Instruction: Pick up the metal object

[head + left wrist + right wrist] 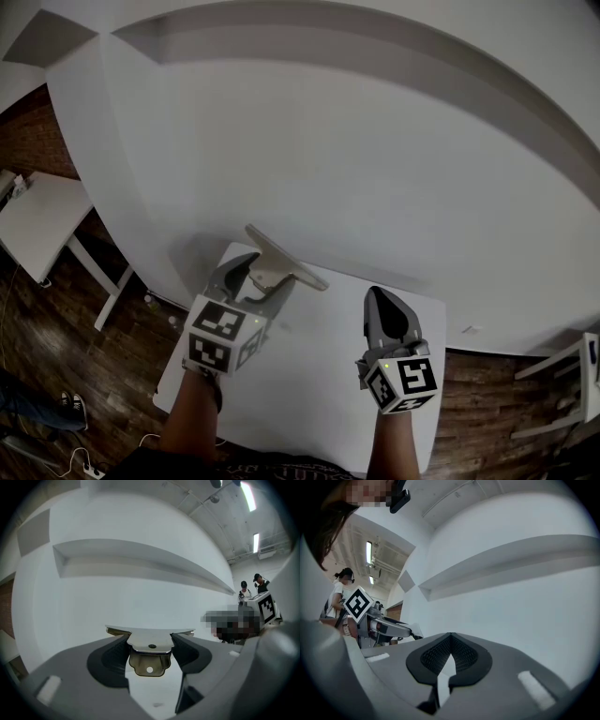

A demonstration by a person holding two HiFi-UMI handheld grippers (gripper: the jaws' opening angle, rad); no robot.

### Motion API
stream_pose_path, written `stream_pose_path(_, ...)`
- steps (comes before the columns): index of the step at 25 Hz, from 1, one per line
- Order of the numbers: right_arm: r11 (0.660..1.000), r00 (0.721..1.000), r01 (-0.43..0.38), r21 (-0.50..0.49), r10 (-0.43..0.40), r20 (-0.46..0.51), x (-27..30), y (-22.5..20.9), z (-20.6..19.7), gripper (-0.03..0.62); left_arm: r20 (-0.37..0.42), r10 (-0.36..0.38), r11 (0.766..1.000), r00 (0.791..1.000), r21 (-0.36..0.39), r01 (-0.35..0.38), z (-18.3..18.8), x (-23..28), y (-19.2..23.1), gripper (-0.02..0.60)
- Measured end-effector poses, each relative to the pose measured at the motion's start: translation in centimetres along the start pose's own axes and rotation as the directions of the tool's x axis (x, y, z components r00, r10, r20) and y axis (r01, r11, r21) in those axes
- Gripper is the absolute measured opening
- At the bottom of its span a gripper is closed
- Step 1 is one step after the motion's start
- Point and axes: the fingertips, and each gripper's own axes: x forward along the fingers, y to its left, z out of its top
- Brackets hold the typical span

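The left tongs (261, 274) are pinching the metal bracket (286, 262) by its narrow tab, holding it tilted over the far left corner of the desk (309, 375), seemingly clear of the top. The right tongs (380, 302) are hanging pressed together, empty, near the right edge. The pickup is looking nearly done; next it is calling for a firm squeeze and a steady lift.
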Motion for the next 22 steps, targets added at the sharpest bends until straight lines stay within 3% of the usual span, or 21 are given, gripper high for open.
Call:
stream_pose_path(13,1.000,1.000,-0.001,0.026,0.000,0.031,-0.35,-0.42,0.08,0.009,0.012,-0.003,1.000,1.000,0.022,0.003,0.44,-0.35,-0.27,0.286)
stream_pose_path(22,1.000,1.000,0.000,-0.009,0.000,0.012,-0.71,-0.48,0.55,0.009,0.016,0.003,1.000,1.000,0.026,-0.003,0.65,-0.50,-0.45,0.285)
